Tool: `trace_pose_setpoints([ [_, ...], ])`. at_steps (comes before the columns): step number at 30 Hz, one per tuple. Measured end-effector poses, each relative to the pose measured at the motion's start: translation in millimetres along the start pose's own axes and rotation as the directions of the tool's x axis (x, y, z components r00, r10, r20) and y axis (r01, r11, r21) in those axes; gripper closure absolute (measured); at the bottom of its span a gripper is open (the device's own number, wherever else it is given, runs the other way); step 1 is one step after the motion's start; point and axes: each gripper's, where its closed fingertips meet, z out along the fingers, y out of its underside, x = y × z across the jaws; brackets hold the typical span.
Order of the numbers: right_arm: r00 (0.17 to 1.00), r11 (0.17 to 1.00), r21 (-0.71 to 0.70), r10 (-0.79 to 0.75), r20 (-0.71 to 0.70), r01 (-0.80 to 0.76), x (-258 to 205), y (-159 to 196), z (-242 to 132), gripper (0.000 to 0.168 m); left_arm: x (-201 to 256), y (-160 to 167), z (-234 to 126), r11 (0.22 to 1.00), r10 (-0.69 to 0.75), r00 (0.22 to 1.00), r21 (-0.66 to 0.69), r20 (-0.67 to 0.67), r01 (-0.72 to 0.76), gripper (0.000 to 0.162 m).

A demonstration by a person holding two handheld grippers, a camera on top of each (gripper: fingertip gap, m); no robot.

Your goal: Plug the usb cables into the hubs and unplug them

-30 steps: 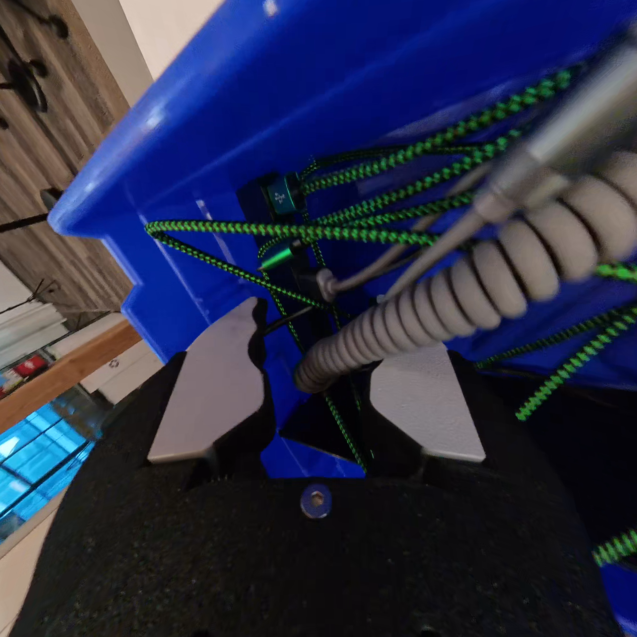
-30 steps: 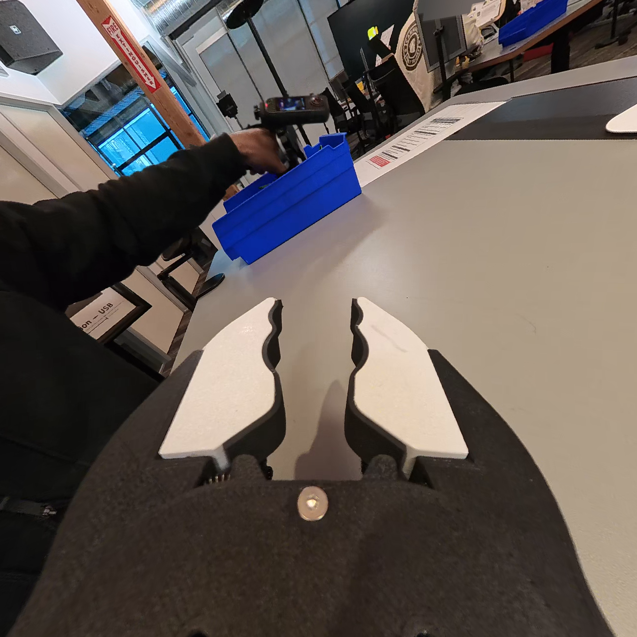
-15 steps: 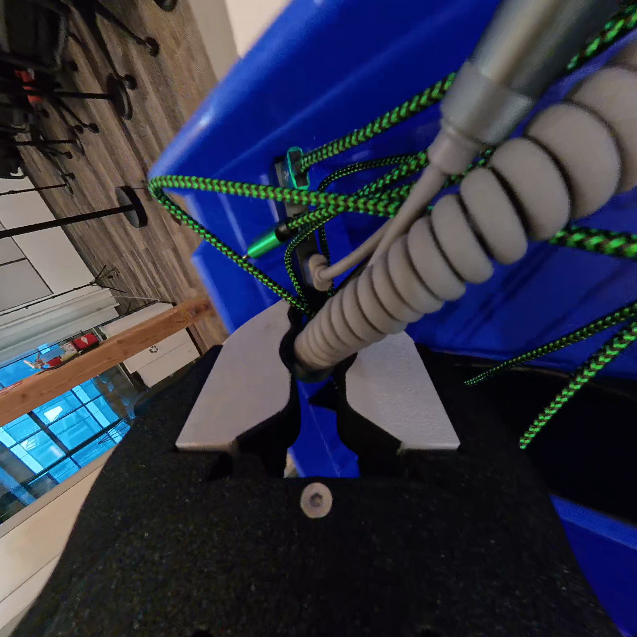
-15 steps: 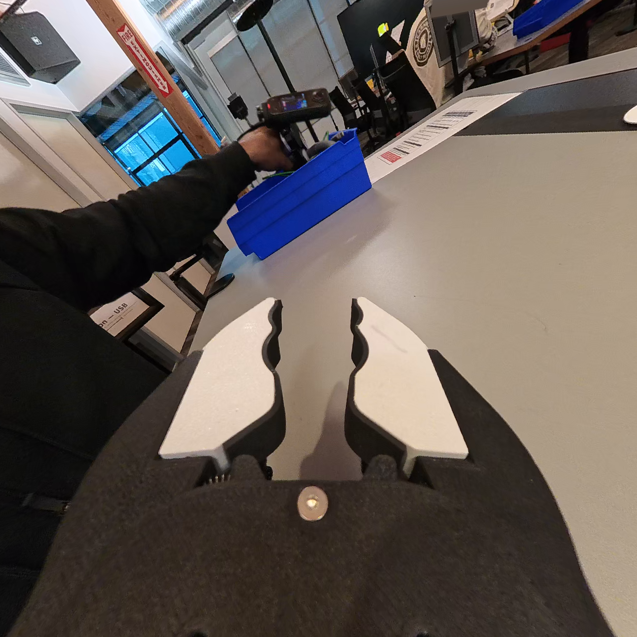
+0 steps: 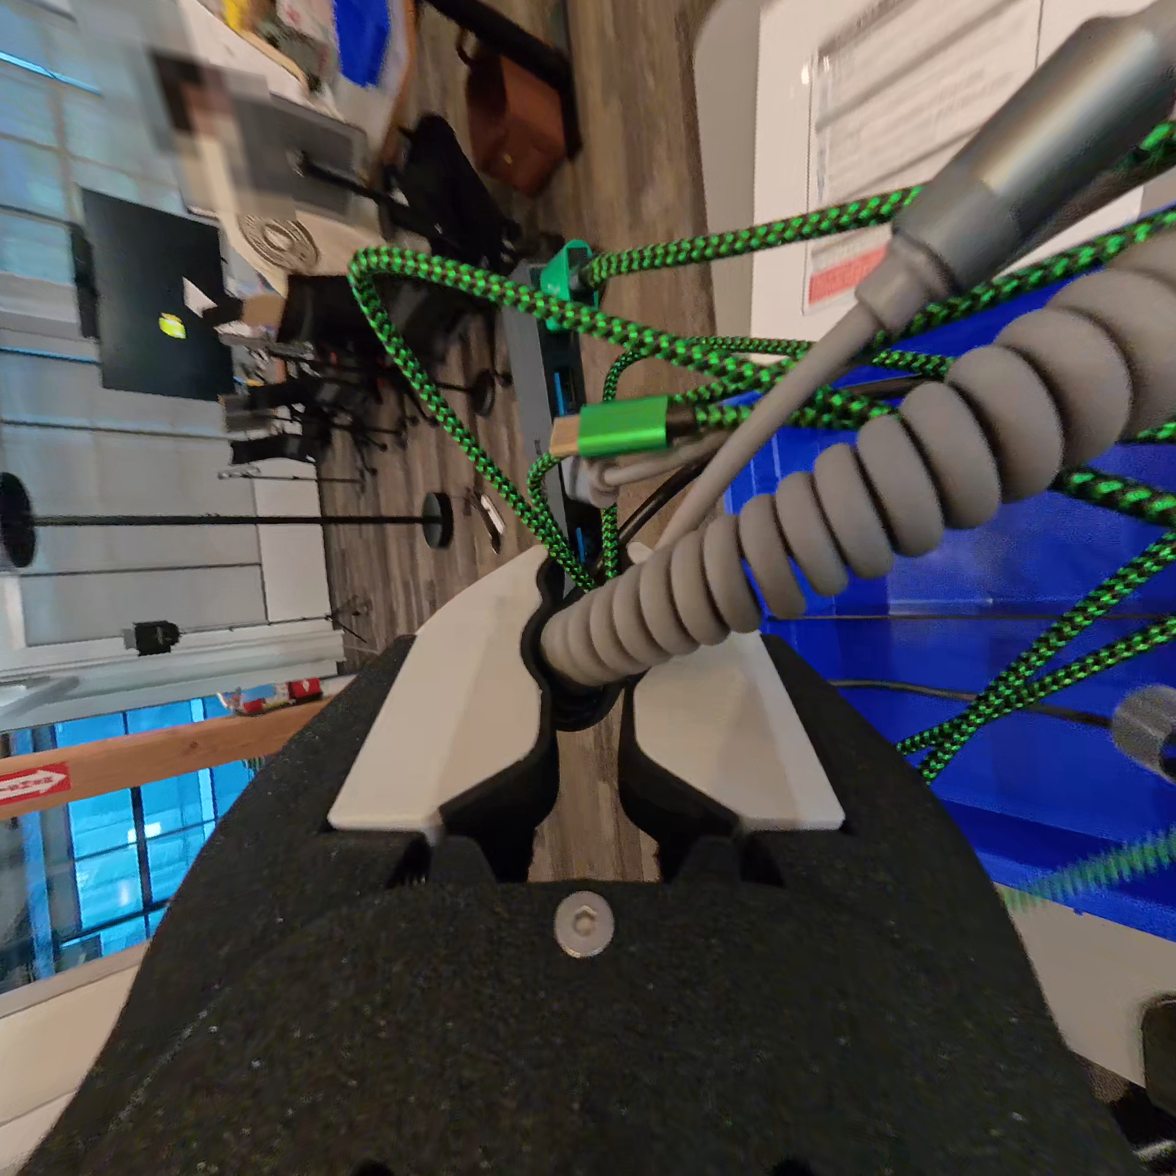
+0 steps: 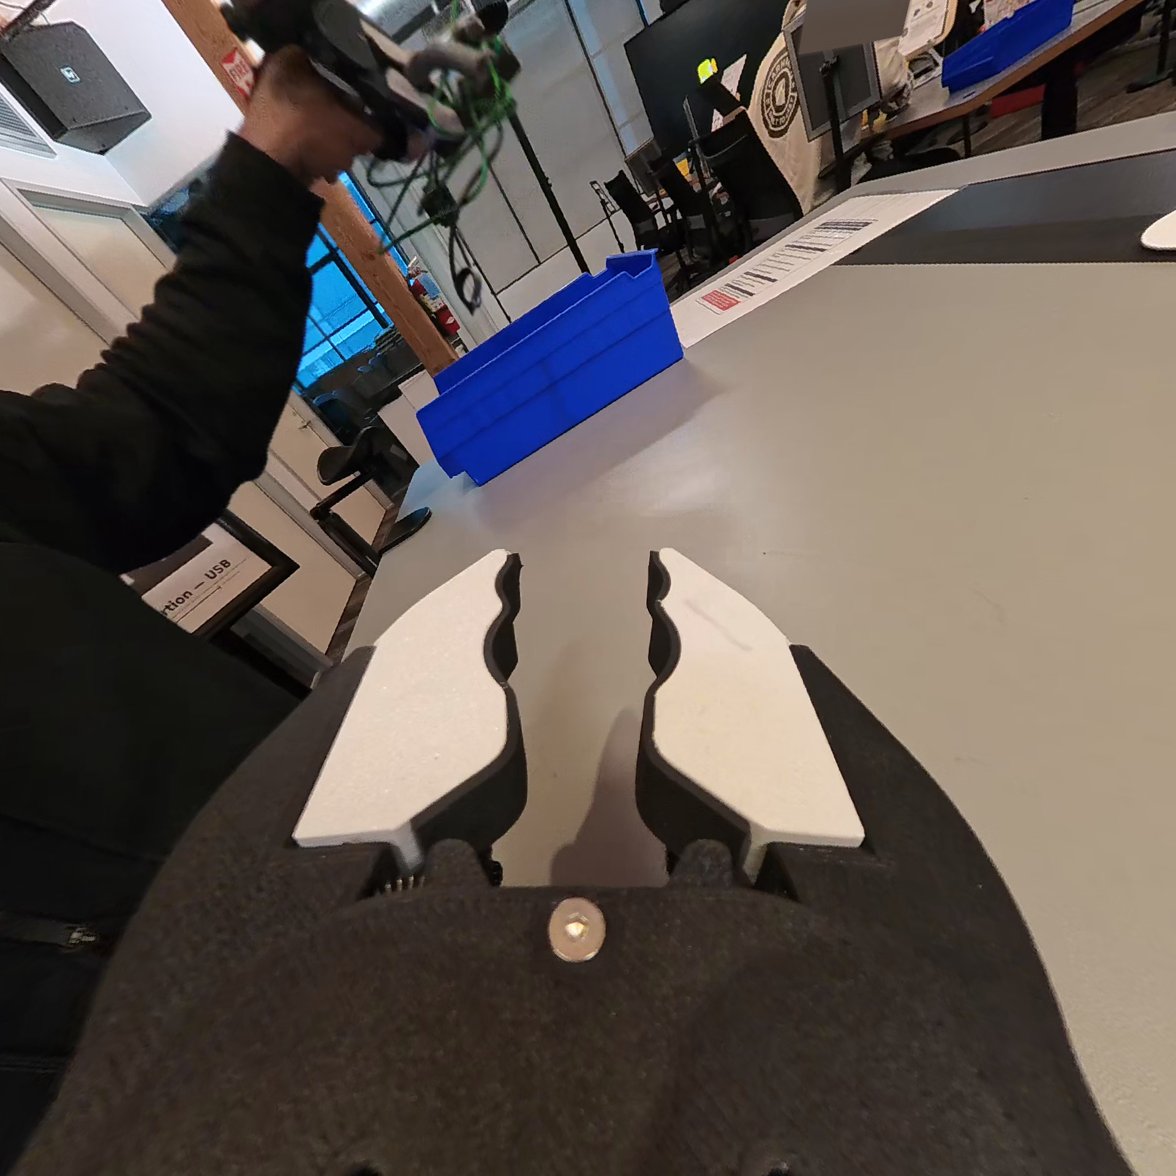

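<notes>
My left gripper point(image 5: 588, 573) is shut on a grey coiled cable point(image 5: 827, 515) and holds it in the air. A tangle of green-and-black braided USB cables point(image 5: 483, 293) hangs from it, with a green USB plug point(image 5: 623, 425) and a slim grey hub point(image 5: 547, 394). In the right wrist view the left gripper point(image 6: 382, 57) is raised high above the blue bin point(image 6: 553, 375), with the cable bundle point(image 6: 445, 159) dangling under it. My right gripper point(image 6: 582, 560) is open and empty, low over the grey table point(image 6: 891, 509).
The blue bin also shows in the left wrist view point(image 5: 986, 700), below right. A printed sheet point(image 6: 795, 254) and a black mat point(image 6: 1050, 216) lie at the table's far side. A person's black sleeve point(image 6: 159, 382) crosses the left. A framed sign point(image 6: 203, 592) stands beside the table. My hands' fingertips stand some 55 cm from each other.
My left gripper closed on the grey coiled cable inside the bin and lifted the whole cable bundle up and out of it. The right gripper stayed open over the table.
</notes>
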Motion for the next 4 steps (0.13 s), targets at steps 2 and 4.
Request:
trace_pose_setpoints([
  [2, 1.000, 1.000, 0.005, 0.001, 0.000, -0.001, -0.7, -0.2, -1.2, 0.131, -13.0, -16.0, -30.9, 0.998, -0.001, 0.999, 0.061, 0.033, -0.001, 0.146],
  [4, 1.000, 1.000, 0.018, -0.002, -0.006, 0.003, -1.1, -1.7, -3.7, 0.131, -14.6, -34.7, -61.7, 0.991, 0.004, 1.000, 0.131, 0.023, -0.007, 0.147],
])
